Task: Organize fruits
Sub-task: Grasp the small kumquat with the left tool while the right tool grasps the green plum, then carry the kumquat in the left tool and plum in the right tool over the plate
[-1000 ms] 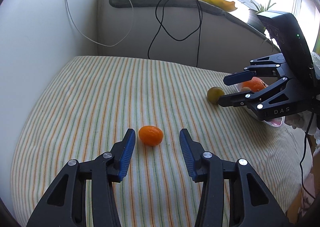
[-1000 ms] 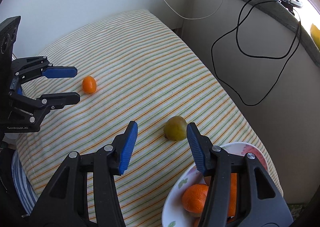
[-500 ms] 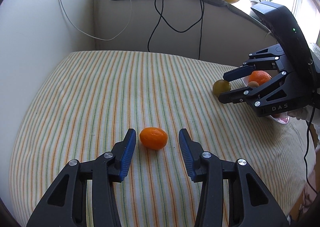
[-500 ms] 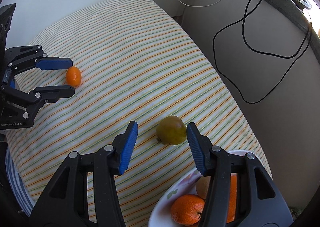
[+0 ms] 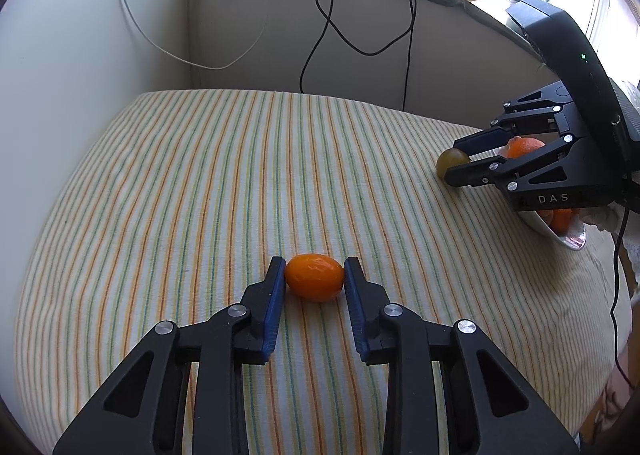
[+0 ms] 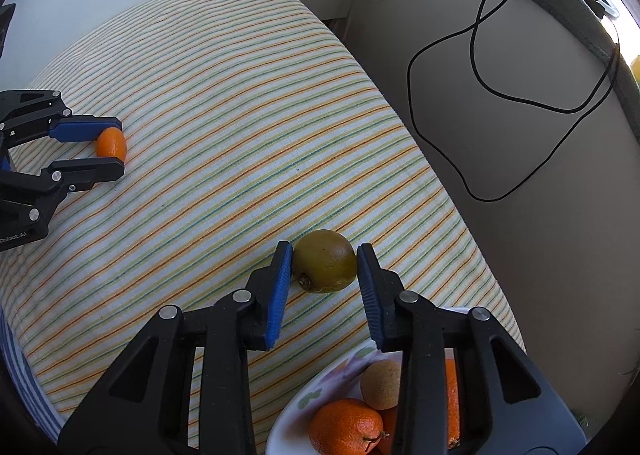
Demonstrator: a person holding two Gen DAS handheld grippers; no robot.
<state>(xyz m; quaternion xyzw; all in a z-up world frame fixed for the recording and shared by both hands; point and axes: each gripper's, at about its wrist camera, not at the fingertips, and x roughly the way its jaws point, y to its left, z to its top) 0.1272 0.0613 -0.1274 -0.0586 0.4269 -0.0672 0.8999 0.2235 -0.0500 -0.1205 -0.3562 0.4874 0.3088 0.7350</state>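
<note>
Two fruits lie on the striped cloth [image 5: 168,191], each between a pair of blue pads; the small orange kumquat [image 5: 314,277] sits near the cloth's near edge, clamped by the left gripper [image 5: 314,279], both pads touching its ends; the green-brown fruit [image 6: 326,261] lies just beside the plate [image 6: 320,387], where the right gripper [image 6: 325,269] is closing, pads at its flanks with a sliver of gap on the right; tangerines [image 6: 344,429] fill the plate; black cables [image 6: 516,95] hang down the wall behind.
</note>
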